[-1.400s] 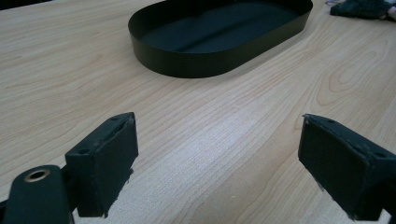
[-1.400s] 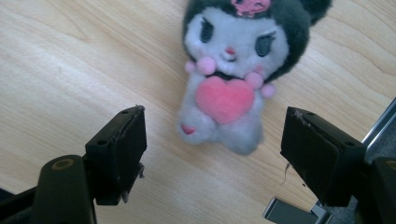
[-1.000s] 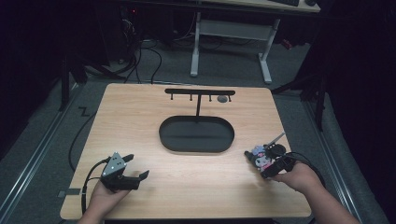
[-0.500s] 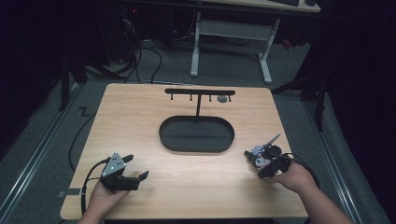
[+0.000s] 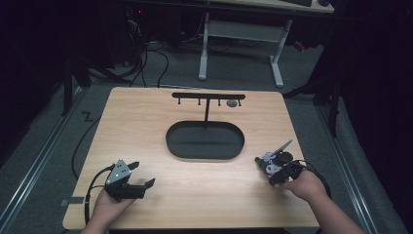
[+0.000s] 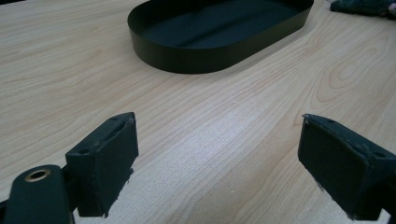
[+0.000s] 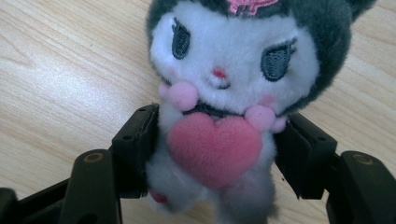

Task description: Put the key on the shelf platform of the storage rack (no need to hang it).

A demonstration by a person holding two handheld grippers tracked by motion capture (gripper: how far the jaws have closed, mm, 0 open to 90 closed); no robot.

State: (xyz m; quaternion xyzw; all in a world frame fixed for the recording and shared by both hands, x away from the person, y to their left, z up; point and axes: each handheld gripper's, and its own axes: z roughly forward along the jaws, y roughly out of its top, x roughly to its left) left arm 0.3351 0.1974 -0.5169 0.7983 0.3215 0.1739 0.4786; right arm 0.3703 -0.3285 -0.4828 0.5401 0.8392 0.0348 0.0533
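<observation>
In the high view, the person's left hand [image 5: 108, 207] rests low on the near-left part of the wooden table [image 5: 146, 126], holding the left gripper [image 5: 142, 176] pointed toward the right, with its grey three-cornered plate on top. In the left gripper view, its 2 black jaws stand wide apart with only bare wood grain between them; their inner pads [image 6: 116, 163] look rubbery and rough at the edges. The right hand [image 5: 304, 184] sits at the near-right of the table, angling the right gripper [image 5: 267, 165] up and to the left. In the right gripper view, that gripper's [image 7: 217, 154] 2 jaws are pressed against the body of a small plush toy [image 7: 233, 74], 1 jaw on each flank. The toy is fluffy, with a white face, a dark grey hood, stitched eyes, pink pom-poms at the neck and a pink fuzzy heart on its chest. A shallow, oval black tray [image 5: 171, 141] with a smooth upright wall lies at the table's centre, well apart from both grippers. Just behind it stands a thin black T-shaped rack [image 5: 207, 96] with short pegs hanging under its bar.
</observation>
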